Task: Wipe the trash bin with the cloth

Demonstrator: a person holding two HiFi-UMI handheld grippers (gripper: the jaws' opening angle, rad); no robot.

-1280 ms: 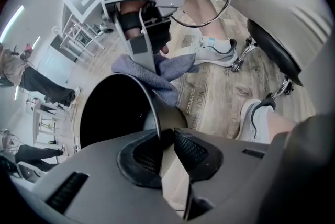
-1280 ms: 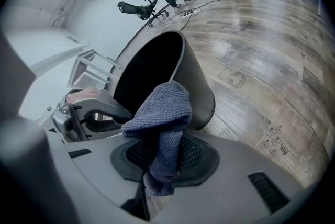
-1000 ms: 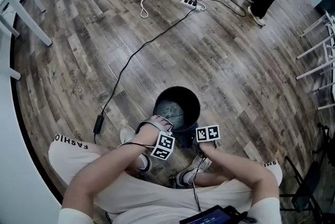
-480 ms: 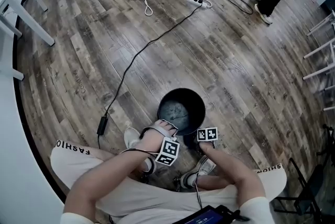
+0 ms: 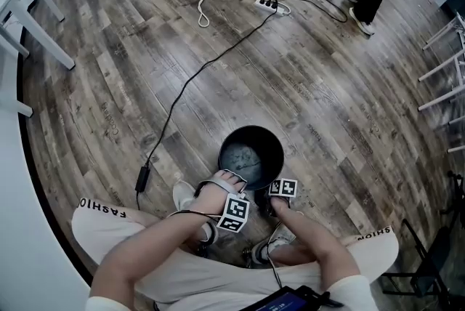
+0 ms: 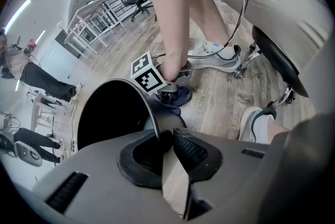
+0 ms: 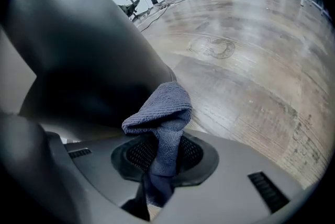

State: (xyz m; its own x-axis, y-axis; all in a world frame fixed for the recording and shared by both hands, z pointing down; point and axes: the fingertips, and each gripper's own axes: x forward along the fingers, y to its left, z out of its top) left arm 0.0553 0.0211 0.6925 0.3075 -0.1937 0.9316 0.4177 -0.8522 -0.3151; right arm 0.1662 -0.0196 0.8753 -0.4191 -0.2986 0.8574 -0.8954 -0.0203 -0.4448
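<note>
black trash bin (image 5: 251, 130) sits on the wood floor (image 5: 327, 99), just in front of the person's shoes (image 5: 183, 193). left gripper (image 6: 166, 139) is nearly closed and pinching the bin's rim, i'd guess to stop it sliding around. right gripper (image 7: 162, 152) is clamped on the blue-grey cloth (image 7: 163, 108). its bunched end looks pressed against the bin's outer wall, set for rubbing.

Trousers (image 5: 91, 226): light beige, dark "FASHION" lettering at the knee.
Trainers (image 5: 181, 192): white and grey.
Left gripper (image 6: 165, 136), right gripper (image 7: 159, 152): grey shells, black meshed jaws.
Marker cube (image 5: 232, 213): white with black squares.
Cable (image 5: 270, 262): thin, black.
</note>
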